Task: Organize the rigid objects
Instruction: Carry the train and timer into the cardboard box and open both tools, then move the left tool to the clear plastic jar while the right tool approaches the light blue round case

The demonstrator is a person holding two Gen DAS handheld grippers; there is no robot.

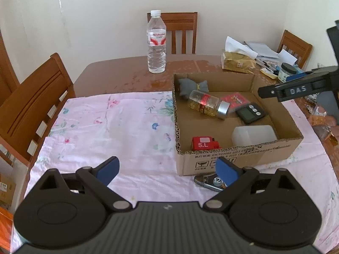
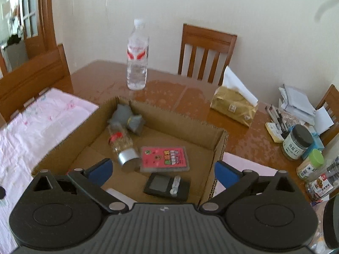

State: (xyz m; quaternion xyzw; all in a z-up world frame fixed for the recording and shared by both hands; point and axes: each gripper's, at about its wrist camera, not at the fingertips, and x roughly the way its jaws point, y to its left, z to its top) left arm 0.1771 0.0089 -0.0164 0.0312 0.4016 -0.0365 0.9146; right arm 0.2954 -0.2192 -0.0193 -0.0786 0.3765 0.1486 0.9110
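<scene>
Two pairs of tongs stand wide and empty over a cardboard box (image 1: 233,163) half filled with hard goods.

Left tongs (image 1: 167,170) hover above the pink floral cloth (image 1: 95,131) on the counter (image 1: 118,78), blue pads spread, nothing between them; right tongs (image 2: 163,170) hang over the box's near corner, equally wide and empty; inside lie a clear glass jar (image 2: 121,146) on its side with a metal cap, a flat pink card pack (image 2: 165,158), a dark pocket scale (image 2: 167,186), a boxy translucent tub (image 1: 253,136), a red block (image 1: 204,142) and a grey lump (image 2: 127,118), possibly soft cloth; likely laid flat so none rolls or tips; one glossy dark item (image 1: 209,182), perhaps a lighter, lies just outside the front wall, seemingly next to go in; a ribbed water bottle (image 1: 156,42) stands upright behind.
</scene>
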